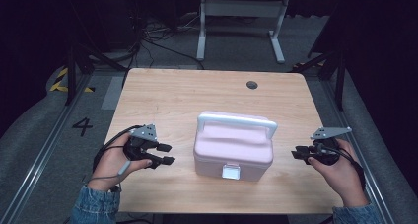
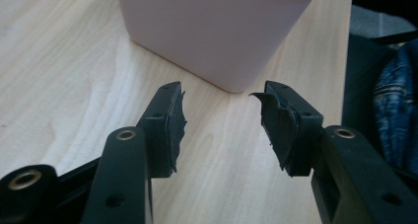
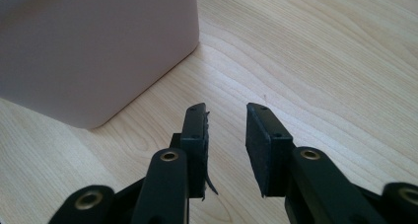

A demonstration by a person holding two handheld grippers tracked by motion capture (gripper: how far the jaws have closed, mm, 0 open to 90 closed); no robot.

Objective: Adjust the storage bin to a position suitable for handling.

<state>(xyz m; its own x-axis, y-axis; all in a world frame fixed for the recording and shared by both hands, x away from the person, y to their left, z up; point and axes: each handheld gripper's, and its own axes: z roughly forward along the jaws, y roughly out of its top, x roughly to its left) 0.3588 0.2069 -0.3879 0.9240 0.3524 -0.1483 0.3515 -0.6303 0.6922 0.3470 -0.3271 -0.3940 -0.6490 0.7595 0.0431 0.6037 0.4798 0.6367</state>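
Observation:
A pale pink lidded box [image 1: 233,147] with a white carry handle [image 1: 236,121] and a white front latch [image 1: 231,172] stands near the middle of the wooden table [image 1: 172,95]. My left gripper [image 1: 167,154] hovers just left of the box, open, nothing between its jaws. In the left gripper view the box's corner [image 2: 217,31] sits a short way beyond the left gripper [image 2: 222,110]. My right gripper [image 1: 297,154] is held right of the box, open and empty. The right gripper view has the box's side [image 3: 93,51] ahead and left of the right gripper [image 3: 226,120].
A small round dark hole [image 1: 252,84] marks the table's far side. Beyond the table stand a white frame [image 1: 241,21] and cables [image 1: 148,36] on the floor. A denim sleeve [image 2: 394,110] shows at the right of the left gripper view.

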